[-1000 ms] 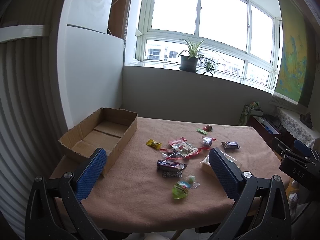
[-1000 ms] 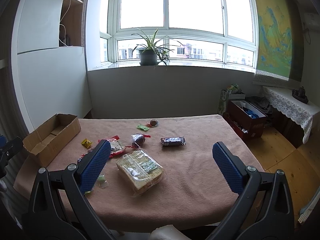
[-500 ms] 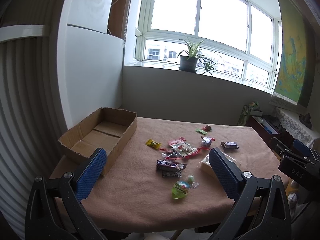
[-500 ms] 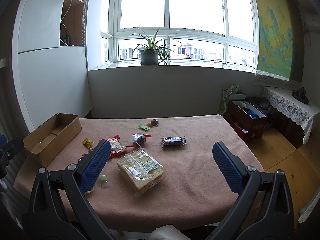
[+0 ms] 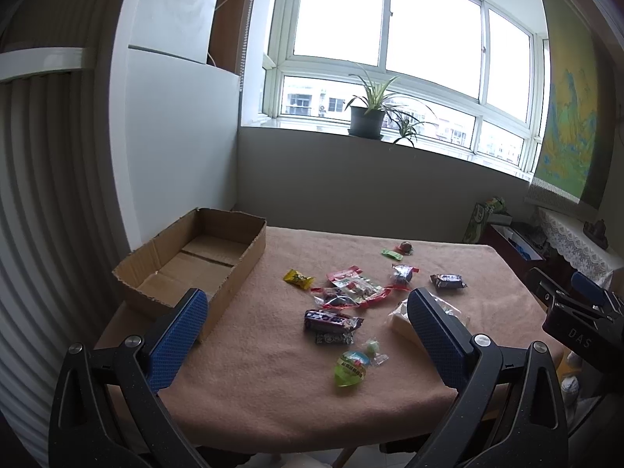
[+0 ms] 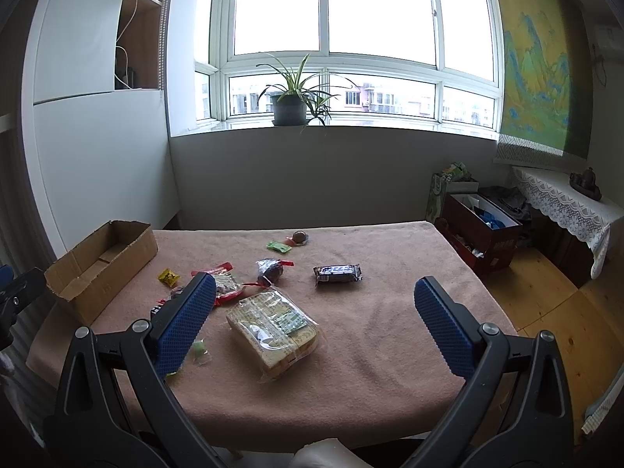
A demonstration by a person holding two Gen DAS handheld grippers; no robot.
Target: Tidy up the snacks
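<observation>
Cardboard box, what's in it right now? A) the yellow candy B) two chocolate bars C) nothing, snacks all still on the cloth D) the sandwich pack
C: the cardboard box shows only its bare floor in the left wrist view, while the snacks, such as the sandwich pack and the yellow candy, lie out on the pink cloth.

Ahead of my grippers, daylight is pouring through a wide window point(image 6: 335, 43), and a potted plant point(image 6: 290, 103) is sitting on its sill. A grey wall point(image 6: 304, 179) is running beneath it. To the right, a painted scroll point(image 6: 536, 54) is hanging above a lace-covered shelf point(image 6: 565, 204), and wooden floor point(image 6: 546, 292) is showing. To the left, a white cabinet point(image 5: 175, 140) is standing.
</observation>
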